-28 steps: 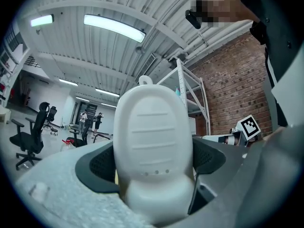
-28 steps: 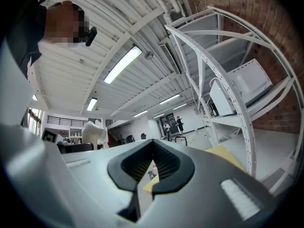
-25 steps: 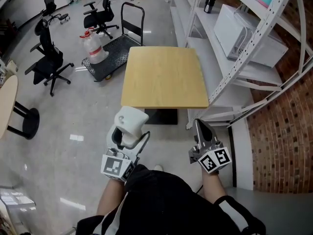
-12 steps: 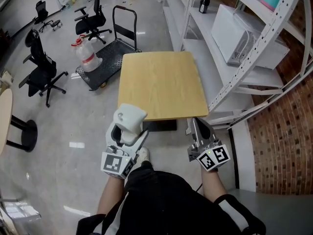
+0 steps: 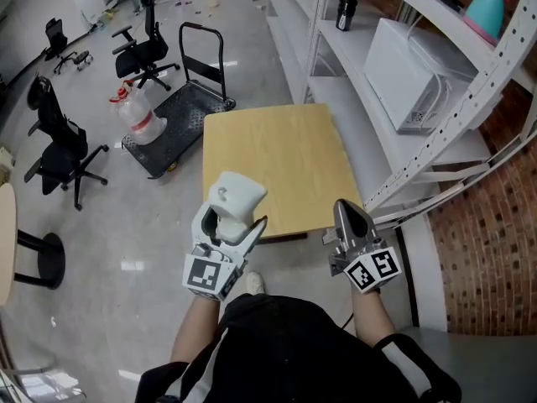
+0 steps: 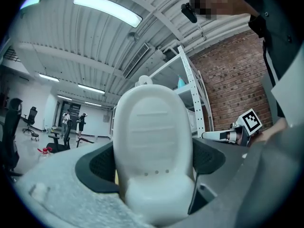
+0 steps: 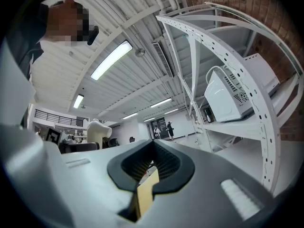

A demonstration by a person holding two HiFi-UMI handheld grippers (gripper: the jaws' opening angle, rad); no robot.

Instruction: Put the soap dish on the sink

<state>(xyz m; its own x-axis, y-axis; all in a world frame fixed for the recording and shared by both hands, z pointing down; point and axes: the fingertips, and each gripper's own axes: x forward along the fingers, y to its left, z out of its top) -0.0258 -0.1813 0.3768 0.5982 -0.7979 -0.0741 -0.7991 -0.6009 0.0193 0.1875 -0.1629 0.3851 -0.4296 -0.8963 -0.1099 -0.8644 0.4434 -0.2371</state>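
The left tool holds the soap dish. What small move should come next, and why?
Probably turn the head to search for the sink, without opening the left tool: its jaws clamp the white soap dish, but no view shows a sink, only a wooden table and shelves ahead.

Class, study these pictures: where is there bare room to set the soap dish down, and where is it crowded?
The wooden table is bare throughout, bordered by the shelf on the right and the cart beyond its far left corner. Crowded: the shelf, holding a white appliance.

white soap dish (image 6: 153, 141) (upright, left gripper (image 6: 154, 161))
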